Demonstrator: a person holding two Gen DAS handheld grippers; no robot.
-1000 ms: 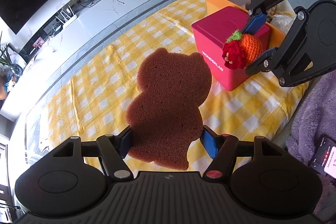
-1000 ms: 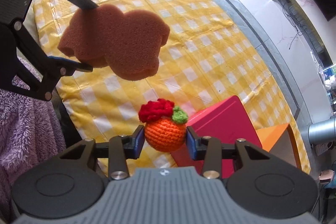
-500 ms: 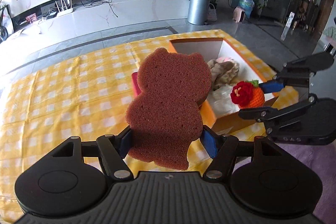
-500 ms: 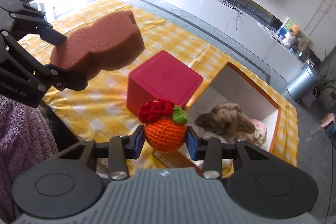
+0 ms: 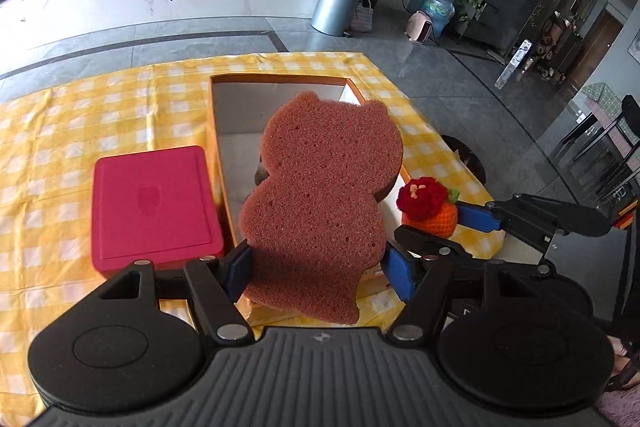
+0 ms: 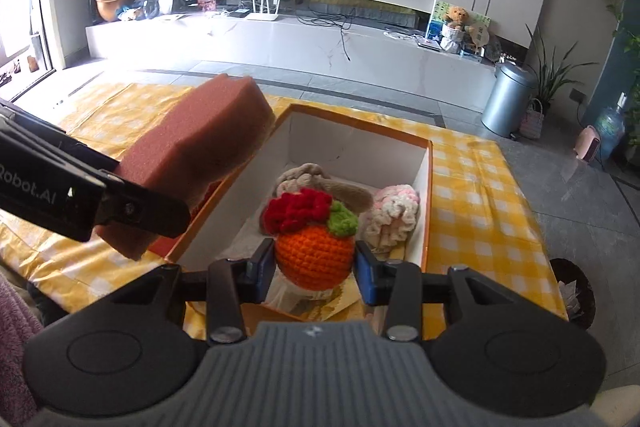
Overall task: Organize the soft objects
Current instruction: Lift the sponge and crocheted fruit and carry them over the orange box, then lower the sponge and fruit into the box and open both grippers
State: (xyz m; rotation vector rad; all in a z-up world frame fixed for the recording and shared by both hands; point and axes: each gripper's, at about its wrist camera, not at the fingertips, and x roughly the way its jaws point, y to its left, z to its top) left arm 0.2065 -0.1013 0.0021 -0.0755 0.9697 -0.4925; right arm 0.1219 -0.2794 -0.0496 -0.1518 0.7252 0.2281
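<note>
A: Sponge, brown and cut like a bear, sits clamped by its lower part between the blue pads of the left gripper, jaws set wide around it. It hangs above the near left side of the orange box.

B: And the right gripper?

A: Its jaws stand narrower, pressed on both sides of a crochet orange topped with a red flower and a green leaf. It hangs over the near end of the same box.

B: What lies inside the box?

A: A beige plush toy and a pink and cream knitted piece, side by side on the white floor of the box.

B: Anything else on the table?

A: A pink box with its lid on, just to the left of the orange box, both on the yellow checked cloth
</note>
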